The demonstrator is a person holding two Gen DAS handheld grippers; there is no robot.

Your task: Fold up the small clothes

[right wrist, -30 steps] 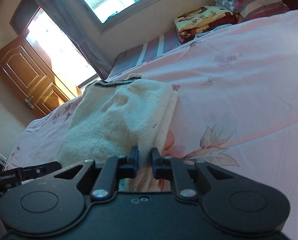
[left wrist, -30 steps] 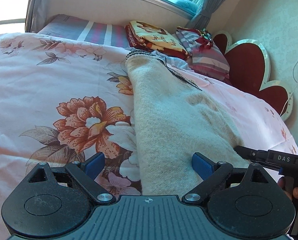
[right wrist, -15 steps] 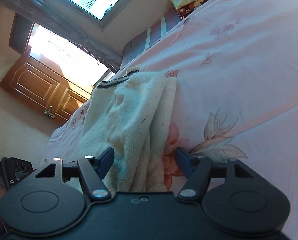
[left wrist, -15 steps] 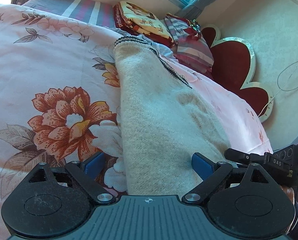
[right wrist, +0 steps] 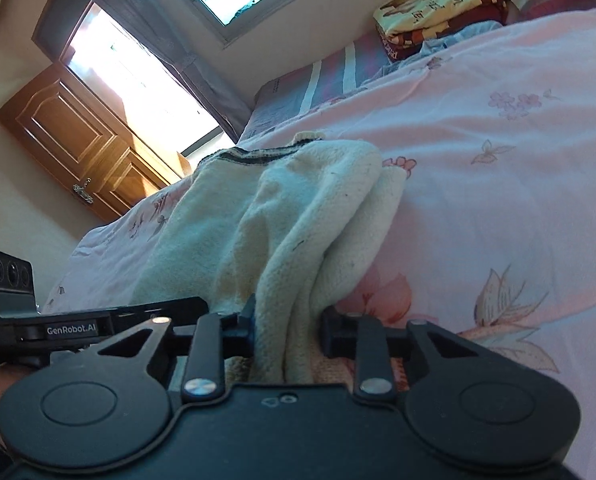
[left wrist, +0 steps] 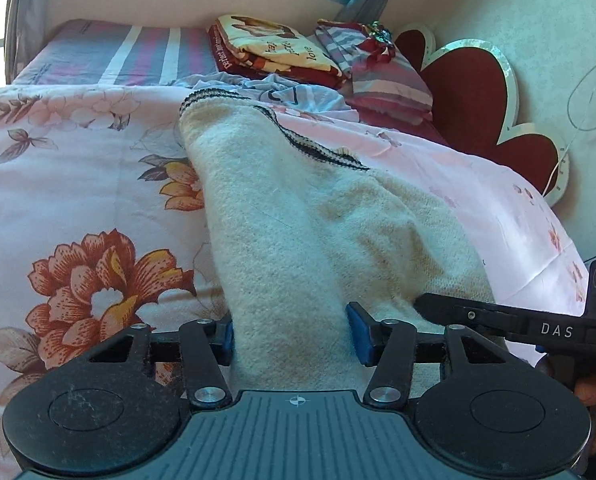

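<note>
I am working with two grippers and one garment: my left gripper [left wrist: 292, 338], my right gripper [right wrist: 288, 330], and a single cream knit sweater [left wrist: 298, 216] with dark striped trim. The sweater is lying on the pink floral bedspread [left wrist: 78, 184], stretching away from my fingers toward 12 o'clock, with its striped edge at the far end. In the left wrist view, my left fingers [left wrist: 356, 338] are standing apart, one pad at each side of the near end of the sweater, with the cloth filling the gap between them; I cannot tell whether the pads are pressing it. In the right wrist view, my right fingers [right wrist: 332, 330] are also standing apart, with bunched folds of the sweater [right wrist: 298, 224] passing between them, and the pads appear to be touching the cloth on both sides. My right gripper's body [left wrist: 538, 324] is showing at 3 o'clock in the left view, just beside the sweater's near edge; my left gripper's body [right wrist: 78, 328] is showing at 9 o'clock in the right view. At 12 to 1 o'clock beyond the sweater I am counting one striped pillow [left wrist: 138, 52], one folded printed blanket [left wrist: 274, 48], one folded striped cloth [left wrist: 378, 72] and a crumpled pale blue cloth [left wrist: 286, 90]. A red scalloped headboard [left wrist: 478, 96] is standing at 2 o'clock. A wooden door [right wrist: 74, 136] is showing at 10 o'clock in the right view.
</note>
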